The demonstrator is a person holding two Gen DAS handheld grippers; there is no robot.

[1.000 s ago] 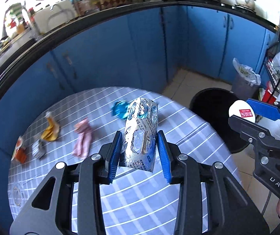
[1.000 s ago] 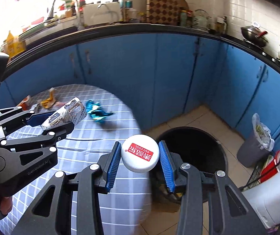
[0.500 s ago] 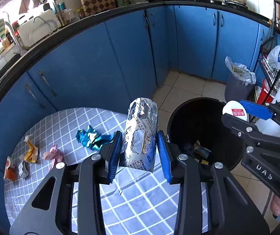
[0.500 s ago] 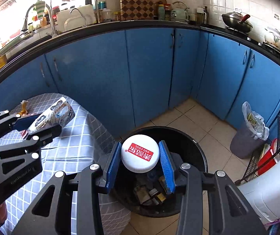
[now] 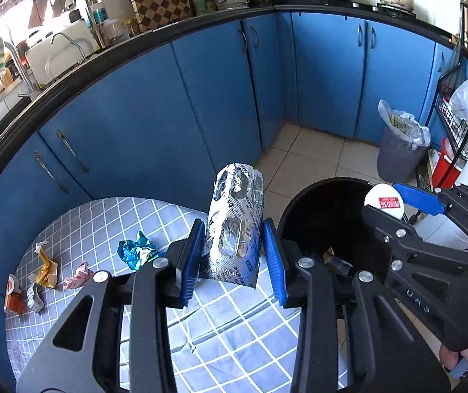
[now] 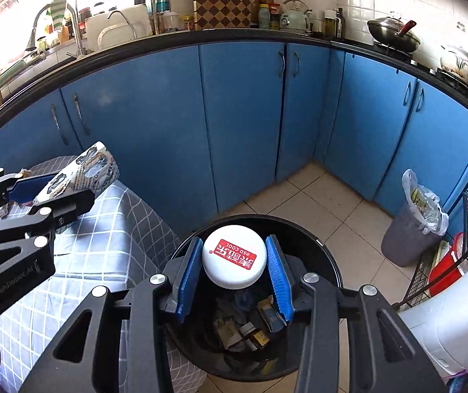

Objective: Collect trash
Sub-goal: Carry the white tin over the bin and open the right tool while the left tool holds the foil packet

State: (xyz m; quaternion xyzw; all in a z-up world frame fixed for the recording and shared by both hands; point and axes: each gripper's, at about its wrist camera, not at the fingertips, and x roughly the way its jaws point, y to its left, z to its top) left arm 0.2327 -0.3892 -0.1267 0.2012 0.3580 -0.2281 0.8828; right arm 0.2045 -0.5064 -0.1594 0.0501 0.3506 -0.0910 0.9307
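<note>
Left gripper: 2 blue pads pinching 1 silver blister pack, curled, standing up out of the jaws, over the table edge beside the bin. In the right wrist view the same pack sticks out of the left gripper at far left.

Right gripper: 2 pads clamped on 1 white round lid with a red label, held directly over the open mouth of the black bin. From the left view, lid and right gripper sit above the far rim of the bin.

Bin count: 2. The black one has several packets and wrappers already at the bottom. 1 grey bin with a plastic liner stands well apart by the blue cabinets.

Loose trash on the checked tablecloth, 5 pieces: 1 teal wrapper, 1 pink wrapper, 1 yellow wrapper, 1 grey scrap, 1 orange packet. The last 4 are grouped near the left edge, the teal one just beside the left gripper's left finger.
</note>
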